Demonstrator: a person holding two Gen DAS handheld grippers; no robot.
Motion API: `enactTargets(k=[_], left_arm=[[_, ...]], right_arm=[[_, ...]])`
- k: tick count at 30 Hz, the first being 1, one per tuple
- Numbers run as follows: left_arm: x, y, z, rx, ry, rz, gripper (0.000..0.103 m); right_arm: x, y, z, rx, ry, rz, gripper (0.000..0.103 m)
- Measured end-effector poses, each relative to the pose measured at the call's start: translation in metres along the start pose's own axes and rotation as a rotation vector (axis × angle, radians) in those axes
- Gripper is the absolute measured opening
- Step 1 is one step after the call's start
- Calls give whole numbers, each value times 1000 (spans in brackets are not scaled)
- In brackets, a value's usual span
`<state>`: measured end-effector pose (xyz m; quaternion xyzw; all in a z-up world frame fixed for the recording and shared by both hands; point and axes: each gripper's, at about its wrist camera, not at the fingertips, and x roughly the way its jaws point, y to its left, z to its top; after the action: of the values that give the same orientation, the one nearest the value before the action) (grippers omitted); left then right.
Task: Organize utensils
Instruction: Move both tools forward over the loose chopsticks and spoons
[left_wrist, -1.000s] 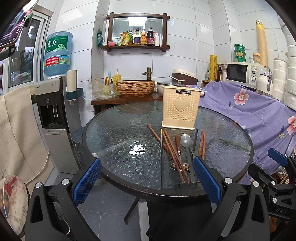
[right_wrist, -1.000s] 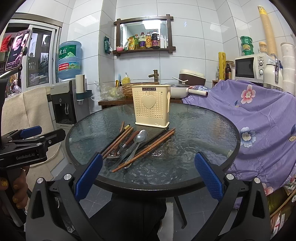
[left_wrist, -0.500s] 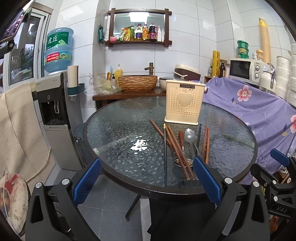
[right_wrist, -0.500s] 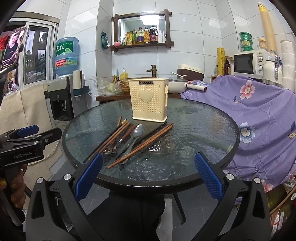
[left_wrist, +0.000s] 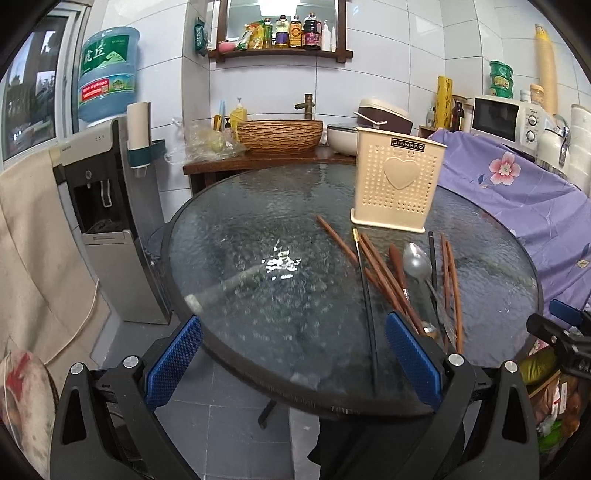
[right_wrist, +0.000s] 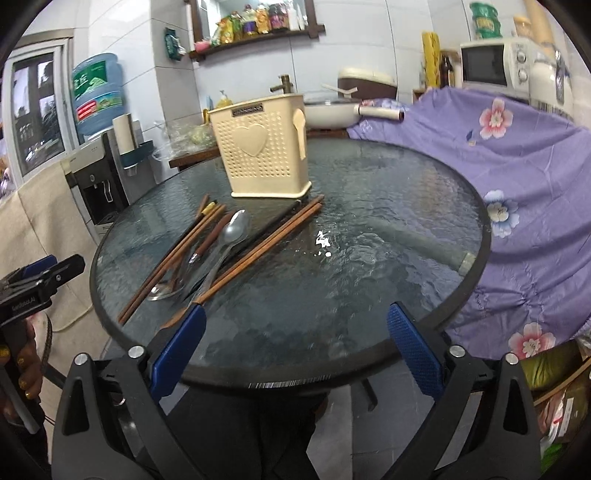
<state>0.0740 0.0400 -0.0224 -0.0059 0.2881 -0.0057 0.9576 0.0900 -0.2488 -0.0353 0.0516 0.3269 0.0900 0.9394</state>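
Note:
A cream perforated utensil holder (left_wrist: 397, 186) with a heart stands upright on the round glass table (left_wrist: 258, 229); it also shows in the right wrist view (right_wrist: 262, 146). In front of it lie several brown chopsticks (left_wrist: 380, 273), a black chopstick (left_wrist: 365, 295) and metal spoons (left_wrist: 415, 260). The same pile shows in the right wrist view, with chopsticks (right_wrist: 258, 249) and a spoon (right_wrist: 234, 230). My left gripper (left_wrist: 293, 358) is open and empty at the table's near edge. My right gripper (right_wrist: 295, 347) is open and empty over the near edge, right of the pile.
A water dispenser (left_wrist: 107, 206) stands left of the table. A purple flowered cloth (right_wrist: 517, 177) covers furniture on the right. A wooden counter with a woven basin (left_wrist: 279, 134) and a pot (right_wrist: 332, 112) is behind. The other gripper shows at the edges (right_wrist: 33, 284).
Both grippers have moved closer to the table and slightly higher over it. The right view has tilted. The utensils and holder have not moved.

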Motion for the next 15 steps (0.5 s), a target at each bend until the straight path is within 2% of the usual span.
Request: enactTargets(k=[3, 7, 15], left_arm=[[11, -4, 8, 22, 12, -8, 94], [34, -7, 16, 45, 61, -48, 81], [67, -10, 35, 59, 126, -112, 63]], right_arm=[[13, 3, 12, -21, 28, -5, 81], [29, 9, 28, -38, 65, 3, 67], [67, -2, 58, 37, 149, 15, 48]])
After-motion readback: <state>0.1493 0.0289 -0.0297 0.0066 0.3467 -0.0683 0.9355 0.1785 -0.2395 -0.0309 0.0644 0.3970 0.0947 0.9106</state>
